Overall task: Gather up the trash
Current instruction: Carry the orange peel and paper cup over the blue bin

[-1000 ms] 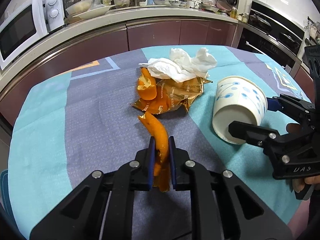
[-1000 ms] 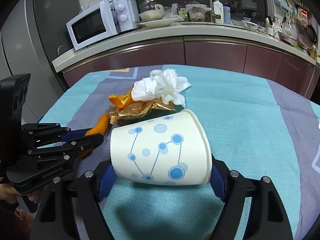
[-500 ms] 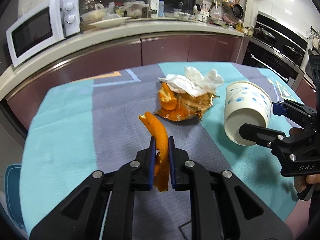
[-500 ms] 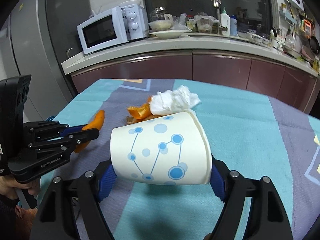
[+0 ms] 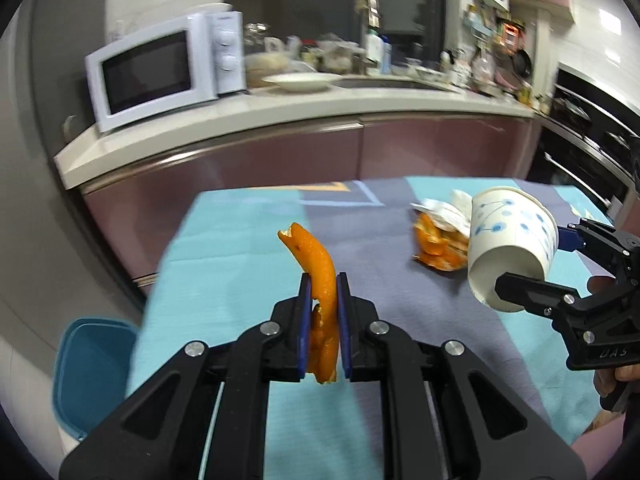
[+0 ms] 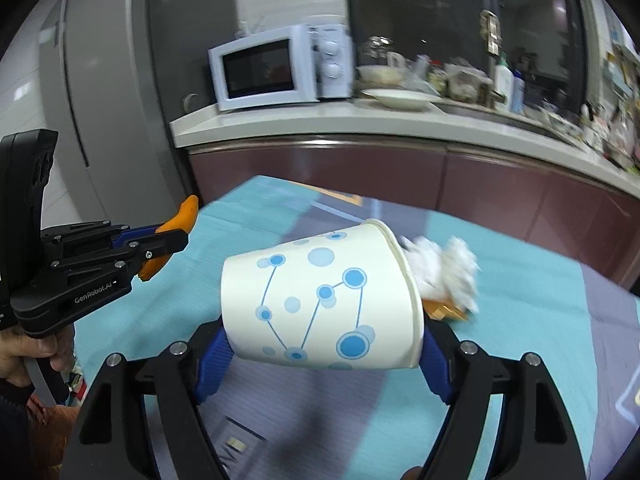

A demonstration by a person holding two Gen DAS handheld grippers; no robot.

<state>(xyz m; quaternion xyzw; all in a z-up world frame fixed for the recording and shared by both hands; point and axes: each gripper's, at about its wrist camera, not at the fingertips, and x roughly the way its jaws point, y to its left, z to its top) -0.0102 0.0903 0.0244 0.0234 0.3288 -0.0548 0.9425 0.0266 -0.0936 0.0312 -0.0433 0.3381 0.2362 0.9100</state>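
Two grippers are up above the table (image 5: 248,232). The left gripper (image 5: 323,304) squeezes a curly orange peel (image 5: 316,268) between its blue pads. The right gripper (image 6: 320,356) hugs a paper cup (image 6: 320,300) lying sideways. More peel (image 5: 436,244) and a white tissue (image 6: 444,268) sit on the table behind the cup.

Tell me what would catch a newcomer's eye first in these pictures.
Probably the bright orange peel pinched upright in the left gripper above the table. Next, the blue-dotted paper cup held on its side in the right gripper, with crumpled tissue and more peel left on the tablecloth behind.
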